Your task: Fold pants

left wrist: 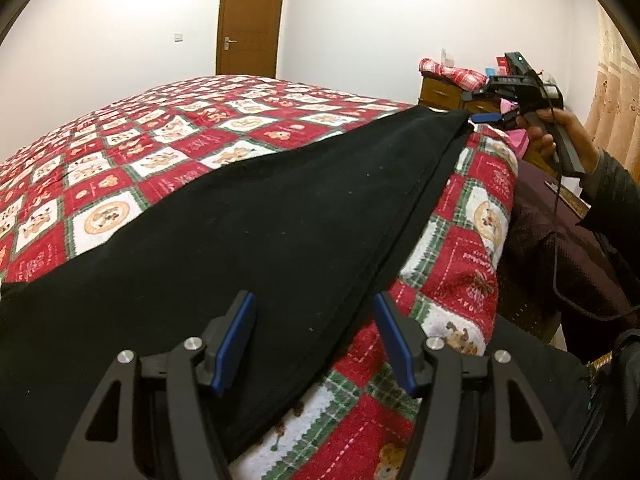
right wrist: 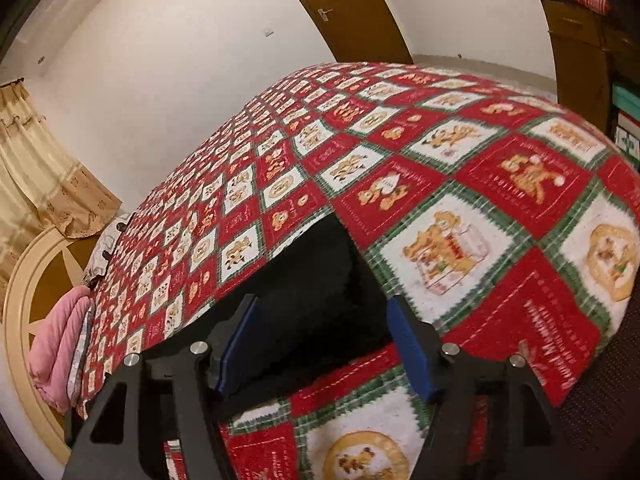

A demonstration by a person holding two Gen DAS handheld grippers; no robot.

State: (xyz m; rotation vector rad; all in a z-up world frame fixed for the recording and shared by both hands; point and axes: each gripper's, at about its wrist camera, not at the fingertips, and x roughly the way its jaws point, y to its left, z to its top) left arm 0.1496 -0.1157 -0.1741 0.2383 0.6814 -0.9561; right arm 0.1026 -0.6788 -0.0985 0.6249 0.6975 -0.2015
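One pair of black pants (left wrist: 248,236) lies spread flat on a bed covered with a red, white and green patchwork blanket (left wrist: 120,148) printed with teddy bears. The red squares carry small white lettering, too blurred to read; no brand shows anywhere.

The left gripper (left wrist: 314,340) hangs over the near part of the pants, its two blue-padded fingers (left wrist: 236,340) spread wide with nothing between them; the folded edge of the fabric runs under the gap. In the right wrist view, the right gripper (right wrist: 326,344) is likewise parted, the far narrow end of the pants (right wrist: 316,280) lying between and beyond its pads, not pinched. The left view shows that gripper (left wrist: 486,117) in the person's right hand (left wrist: 560,136) at the pants' tip.

One brown door (left wrist: 250,20), one wooden dresser (left wrist: 444,94), one pink pillow (right wrist: 60,356)
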